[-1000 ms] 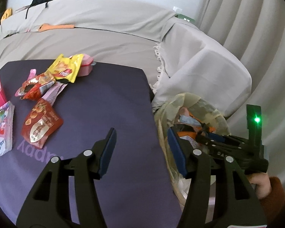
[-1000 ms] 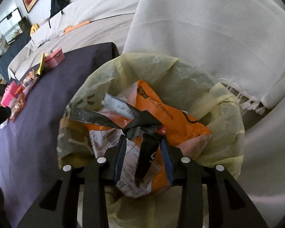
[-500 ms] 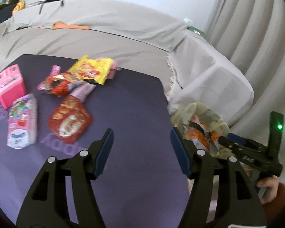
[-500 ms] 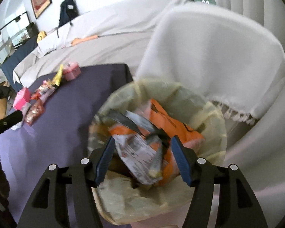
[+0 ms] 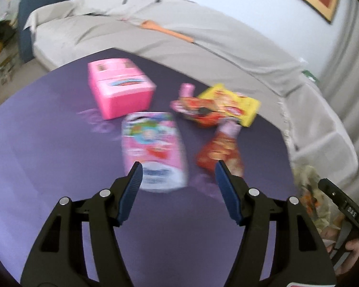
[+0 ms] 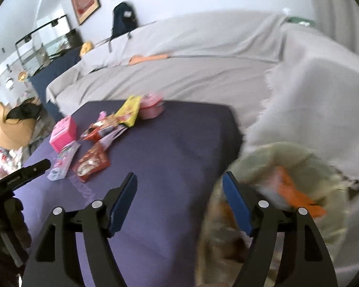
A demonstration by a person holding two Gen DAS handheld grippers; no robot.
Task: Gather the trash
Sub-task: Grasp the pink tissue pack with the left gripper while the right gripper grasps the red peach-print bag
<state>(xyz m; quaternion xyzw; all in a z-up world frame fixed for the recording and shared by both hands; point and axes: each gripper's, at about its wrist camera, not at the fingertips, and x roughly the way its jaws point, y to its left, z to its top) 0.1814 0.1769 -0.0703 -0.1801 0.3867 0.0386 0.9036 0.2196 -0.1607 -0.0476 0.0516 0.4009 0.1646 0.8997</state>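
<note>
Several snack wrappers lie on the purple table (image 5: 47, 167). Among them are a pink packet (image 5: 153, 148), a red packet (image 5: 220, 150) and a yellow packet (image 5: 232, 105). My left gripper (image 5: 178, 167) hovers open just short of the pink and red packets, with nothing between its fingers. My right gripper (image 6: 179, 179) hangs over the table's corner beside the yellow-lined trash bag (image 6: 287, 157). Its jaws are opening and nothing is between them. An orange packet (image 6: 296, 196) lies inside the bag. The same red packet (image 6: 93, 162) and pink packet (image 6: 64, 160) show in the right wrist view.
A pink box (image 5: 119, 86) and a pink round container (image 6: 152, 107) stand on the table. A sofa under grey cloth (image 6: 179, 71) wraps around the table's far side and right. The trash bag (image 5: 308, 191) sits off the table's right edge. Both views are motion-blurred.
My right gripper opened and let go of a dark wrapper in the bag, then rose and swung left towards the table. My left gripper swept left from the bag to the pink packet.
</note>
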